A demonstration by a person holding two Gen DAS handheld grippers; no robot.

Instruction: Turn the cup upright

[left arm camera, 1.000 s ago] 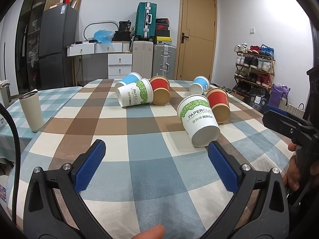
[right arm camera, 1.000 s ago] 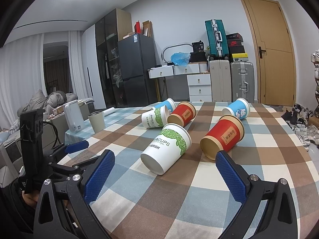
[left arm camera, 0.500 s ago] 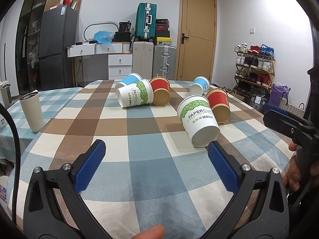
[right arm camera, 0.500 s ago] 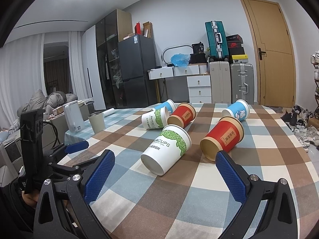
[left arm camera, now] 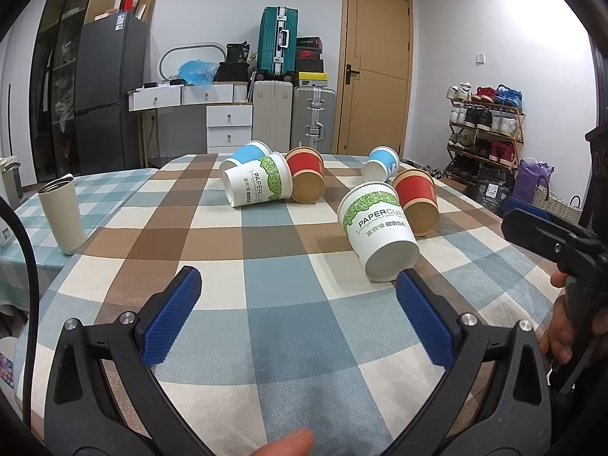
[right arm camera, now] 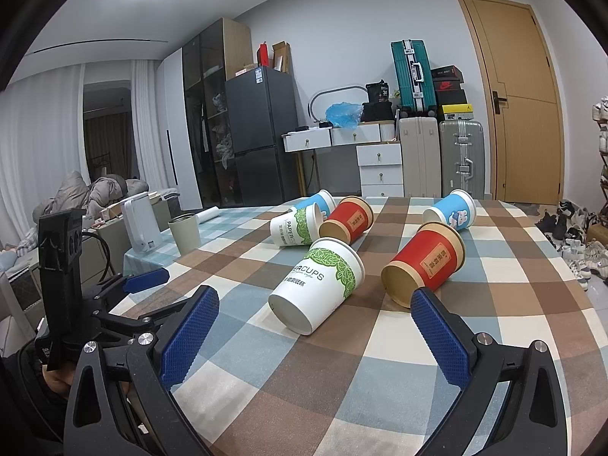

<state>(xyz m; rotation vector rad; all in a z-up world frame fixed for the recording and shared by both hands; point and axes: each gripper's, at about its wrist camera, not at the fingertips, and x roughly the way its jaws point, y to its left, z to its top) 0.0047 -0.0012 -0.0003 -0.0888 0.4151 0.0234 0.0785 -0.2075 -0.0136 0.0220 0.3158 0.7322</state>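
Note:
Several paper cups lie on their sides on the checked tablecloth [left arm camera: 266, 315]. The nearest is a white cup with green leaves [left arm camera: 378, 230], also in the right wrist view [right arm camera: 317, 288], its base toward me. A red cup [left arm camera: 416, 199] [right arm camera: 423, 268] lies beside it. Farther back lie another white-green cup [left arm camera: 258, 186], a red cup [left arm camera: 306, 176] and two blue cups [left arm camera: 380, 163] [left arm camera: 245, 154]. My left gripper [left arm camera: 298, 285] is open and empty, short of the near white cup. My right gripper [right arm camera: 313, 317] is open and empty, just before the same cup.
A beige tumbler [left arm camera: 62, 214] stands upright at the table's left edge. A white kettle [right arm camera: 140, 224] sits beyond it. Suitcases, drawers and a fridge line the far wall. A shoe rack [left arm camera: 486, 129] stands to the right.

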